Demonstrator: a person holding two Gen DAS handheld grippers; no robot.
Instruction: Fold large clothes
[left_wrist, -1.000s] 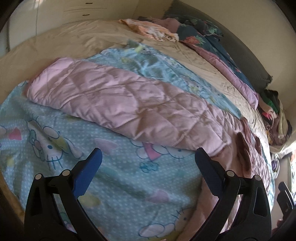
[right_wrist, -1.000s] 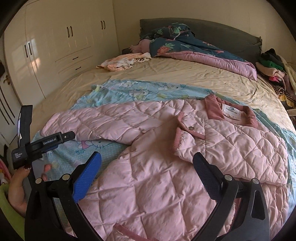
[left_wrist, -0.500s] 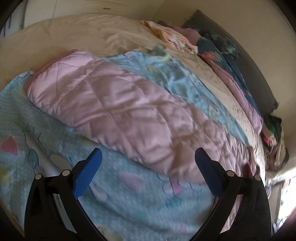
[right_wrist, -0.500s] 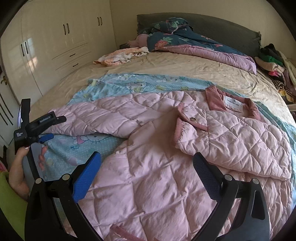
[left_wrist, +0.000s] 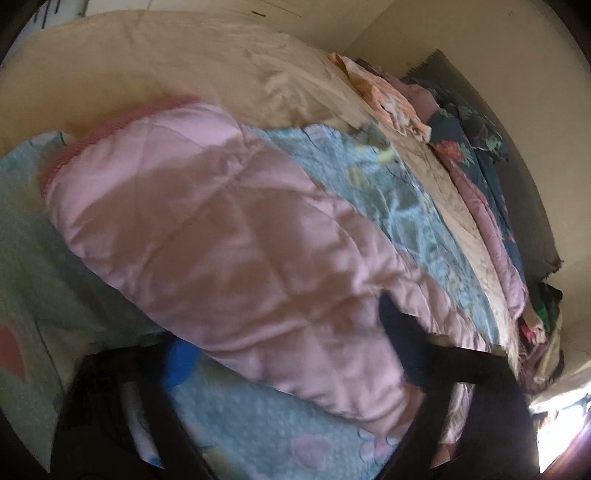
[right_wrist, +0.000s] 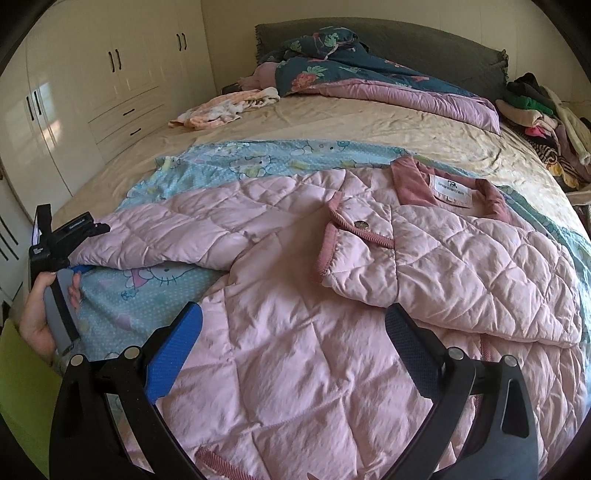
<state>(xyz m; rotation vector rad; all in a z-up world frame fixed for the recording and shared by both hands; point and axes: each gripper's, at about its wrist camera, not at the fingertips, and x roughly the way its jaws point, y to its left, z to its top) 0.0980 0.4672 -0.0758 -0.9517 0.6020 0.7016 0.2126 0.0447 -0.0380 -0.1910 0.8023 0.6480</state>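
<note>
A pink quilted jacket lies spread on a light-blue cartoon sheet on the bed, collar and label at the far right. Its left sleeve runs out toward the bed's left edge. My left gripper straddles that sleeve near the cuff, one finger above and the blue pad tucked under the edge. Its jaws are closing, and a firm pinch does not show. The left gripper appears in the right wrist view too, held by a hand. My right gripper hovers open over the jacket's body, holding nothing.
Beige bedsheet beyond the blue sheet. A dark floral duvet and a crumpled peach garment lie near the headboard. A clothes pile sits at the right edge. White wardrobes stand on the left.
My left gripper has moved in along the sleeve toward the cuff and rolled, and its jaws have narrowed around the sleeve. The right gripper has barely shifted.
</note>
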